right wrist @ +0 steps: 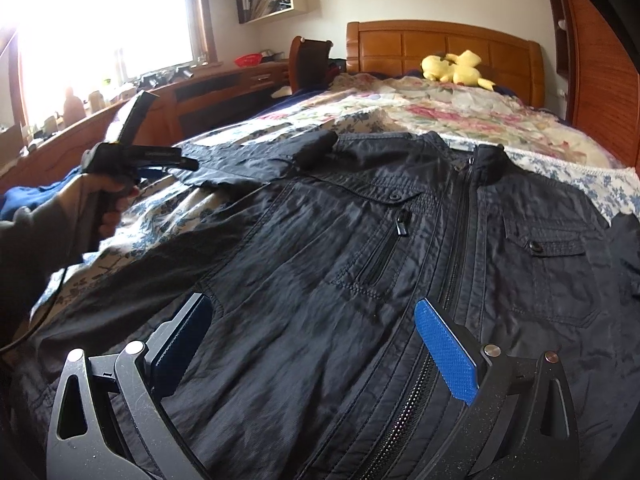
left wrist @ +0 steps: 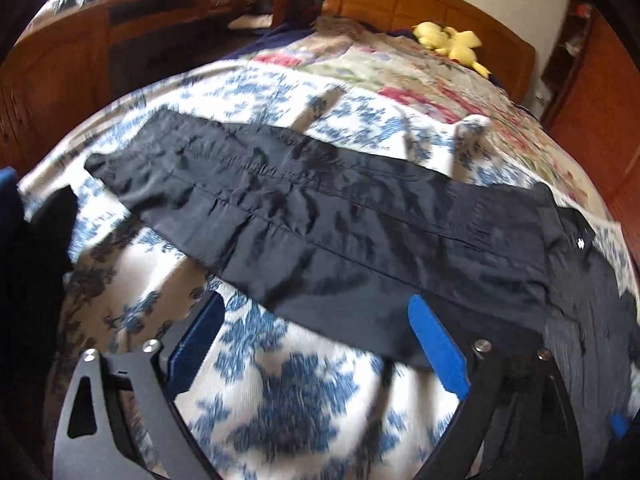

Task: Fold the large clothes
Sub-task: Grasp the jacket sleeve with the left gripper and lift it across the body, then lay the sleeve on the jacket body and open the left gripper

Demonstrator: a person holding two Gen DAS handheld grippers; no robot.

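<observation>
My black jacket (right wrist: 360, 240) lies spread front-up on the bed (right wrist: 460, 120), its sleeve (left wrist: 280, 216) stretched sideways; nothing looks folded yet. Both my left gripper (left wrist: 316, 344) and right gripper (right wrist: 316, 344) hang above it, jaws wide and empty.

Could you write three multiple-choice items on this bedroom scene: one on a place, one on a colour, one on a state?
1. Where is the plush toy?
A. by the headboard
B. on the jacket
C. on the floor

2. What colour is the jacket?
A. red
B. black
C. white

3. How are the right tongs?
A. shut on a sleeve
B. open above the jacket
C. shut on the zipper

Answers: 1 A, the toy lies before the wooden headboard. 2 B, the fabric is black all over. 3 B, the blue pads stand wide apart, gripping nothing.
</observation>
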